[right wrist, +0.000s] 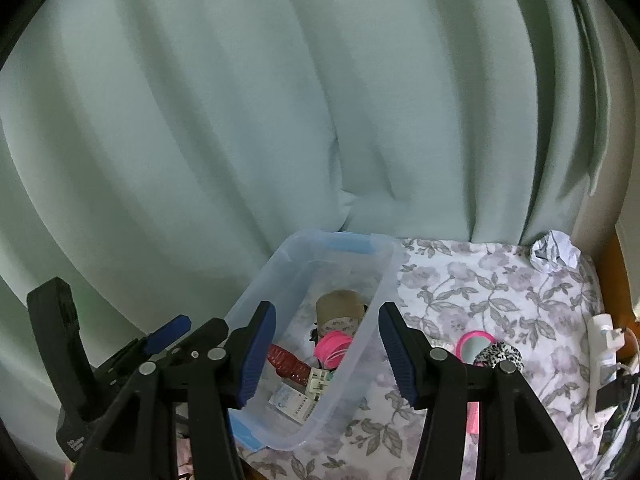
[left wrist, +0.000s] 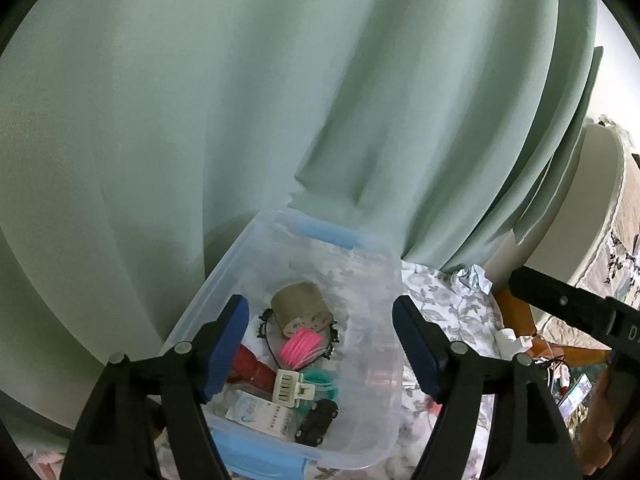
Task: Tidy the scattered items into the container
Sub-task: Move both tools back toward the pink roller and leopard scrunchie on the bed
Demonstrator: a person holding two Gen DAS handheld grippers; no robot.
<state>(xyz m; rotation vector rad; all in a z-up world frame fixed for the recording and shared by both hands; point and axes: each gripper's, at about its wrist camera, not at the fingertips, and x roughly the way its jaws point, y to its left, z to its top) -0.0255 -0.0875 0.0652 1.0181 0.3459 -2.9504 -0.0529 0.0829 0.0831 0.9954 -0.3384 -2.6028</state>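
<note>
A clear plastic bin (left wrist: 384,364) (right wrist: 360,344) with blue latches stands on a floral cloth. Inside lie a brown tape roll (left wrist: 298,308) (right wrist: 340,306), a pink coil (left wrist: 302,346) (right wrist: 334,344), a red item (left wrist: 252,364), a cream hair claw (left wrist: 290,386), a small white box (left wrist: 260,416) and a black toy car (left wrist: 318,420). My left gripper (left wrist: 320,350) hovers open above the bin, holding nothing. My right gripper (right wrist: 326,356) is open and empty over the bin's right wall. On the cloth outside lie a pink round mirror (right wrist: 476,342) and a leopard scrunchie (right wrist: 500,354).
A pale green curtain (left wrist: 240,120) hangs right behind the bin. Crumpled paper (right wrist: 554,254) sits at the cloth's far right corner. A wooden edge (right wrist: 622,276), a white charger (right wrist: 602,340) and cables border the right side. The other gripper's body (right wrist: 60,348) is at the left.
</note>
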